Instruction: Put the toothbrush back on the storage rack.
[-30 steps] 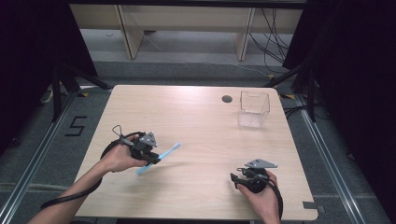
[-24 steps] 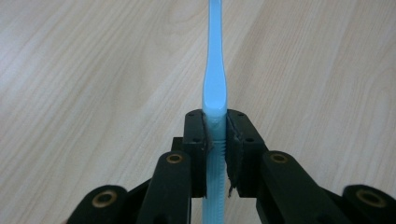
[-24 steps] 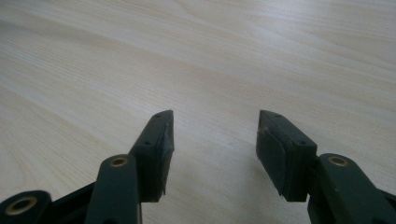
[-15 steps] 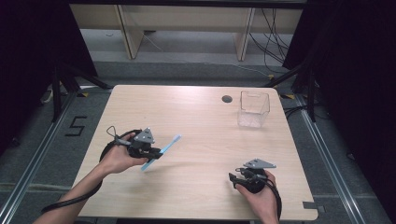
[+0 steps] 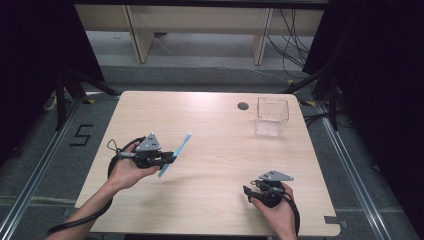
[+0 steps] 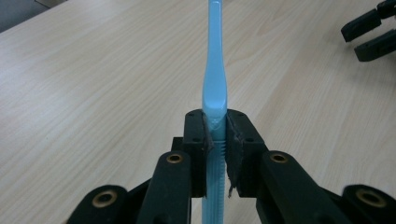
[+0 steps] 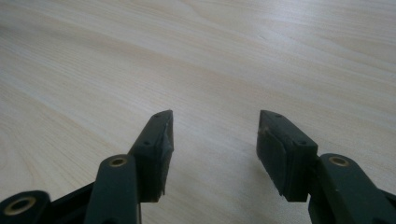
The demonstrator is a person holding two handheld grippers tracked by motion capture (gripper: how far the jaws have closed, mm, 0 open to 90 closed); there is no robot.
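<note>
Left hand-held gripper point(image 5: 167, 158): jaws clamped on light-blue toothbrush point(image 5: 176, 154) near lower handle, above worktop point(image 5: 210, 130). Long axis runs up and away, head farthest. Clear container point(image 5: 271, 117) far right. Right hand-held gripper point(image 5: 248, 192): jaws apart, empty, nearer container.

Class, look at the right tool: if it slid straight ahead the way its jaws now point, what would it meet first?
Probably nothing: the right tool stands open over bare table, and the way ahead looks free as far as its own view shows. In the high view it points toward the left tool holding the blue toothbrush, well off.
</note>
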